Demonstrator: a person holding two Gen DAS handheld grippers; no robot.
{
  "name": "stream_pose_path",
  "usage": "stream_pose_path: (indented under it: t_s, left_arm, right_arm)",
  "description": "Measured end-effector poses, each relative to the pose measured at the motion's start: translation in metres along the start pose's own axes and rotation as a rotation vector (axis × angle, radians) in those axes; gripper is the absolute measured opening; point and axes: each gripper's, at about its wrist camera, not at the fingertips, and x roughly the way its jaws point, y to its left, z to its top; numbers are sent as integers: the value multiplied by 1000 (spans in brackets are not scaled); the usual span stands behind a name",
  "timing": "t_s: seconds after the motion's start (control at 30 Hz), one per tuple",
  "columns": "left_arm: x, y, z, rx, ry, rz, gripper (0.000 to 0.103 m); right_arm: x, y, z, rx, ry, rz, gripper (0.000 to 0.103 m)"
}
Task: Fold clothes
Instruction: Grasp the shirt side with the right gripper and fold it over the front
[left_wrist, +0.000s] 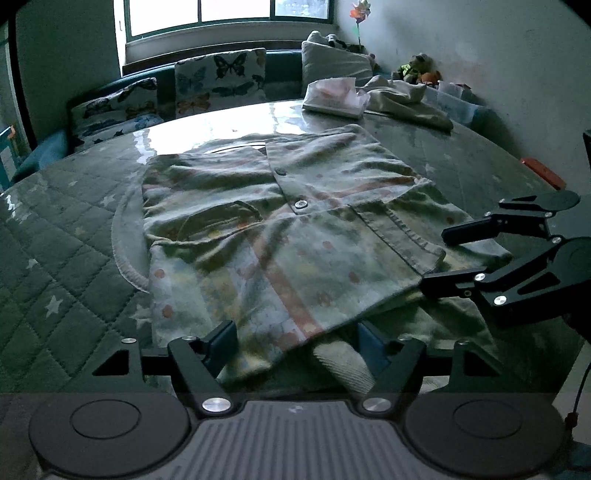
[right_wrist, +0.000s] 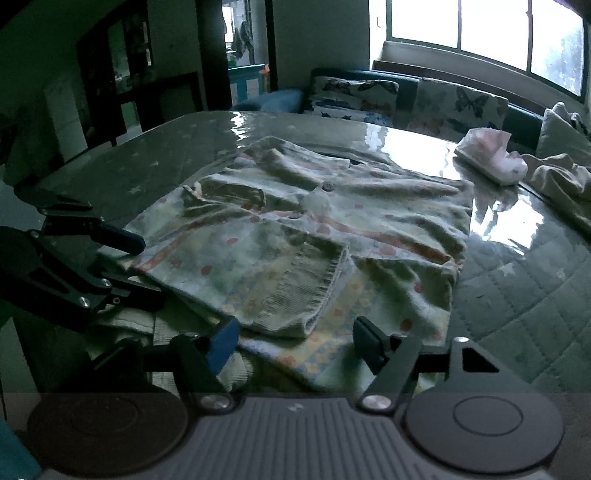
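shirts: one pale printed button shirt (left_wrist: 280, 236), sleeve folded over, on quilted green table (left_wrist: 62, 258)
left gripper (left_wrist: 295, 339): fingers spread, straddling hem
right gripper (right_wrist: 291, 339): fingers spread, over cuff

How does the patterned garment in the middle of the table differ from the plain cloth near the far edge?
The patterned garment lies spread flat with its sleeves folded in; the plain cloth sits crumpled in a heap. The garment shows dots, stripes and buttons; the cloth looks plain beige. Both open tongs face the garment; none is near the cloth. Both rest on the table.

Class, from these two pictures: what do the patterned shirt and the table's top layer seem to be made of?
Patterned shirt: soft woven fabric, likely cotton; matte, creased, with ribbed cuffs. Table cover: seemingly clear glossy plastic over quilted star cloth; it mirrors the window.
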Motion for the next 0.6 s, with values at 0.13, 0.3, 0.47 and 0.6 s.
stream_pose_path:
  t_s: [0.13, 0.3, 0.47, 0.6]
  left_arm:
    - [-11, 2, -1, -30, 6, 6, 75]
    - [-30, 0, -4, -72, 11, -11, 76]
    - [-36, 2, -7, -149, 60, -33, 75]
    - [-31, -1, -11, -185, 113, -77, 74]
  right_arm:
    - [-8, 0, -2, -17, -3, -14, 83]
    - [-21, 0, -8, -52, -6, -33, 86]
    - [-30, 3, -17, -115, 1, -47, 87]
    - [-34, 8, -24, -178, 10, -60, 87]
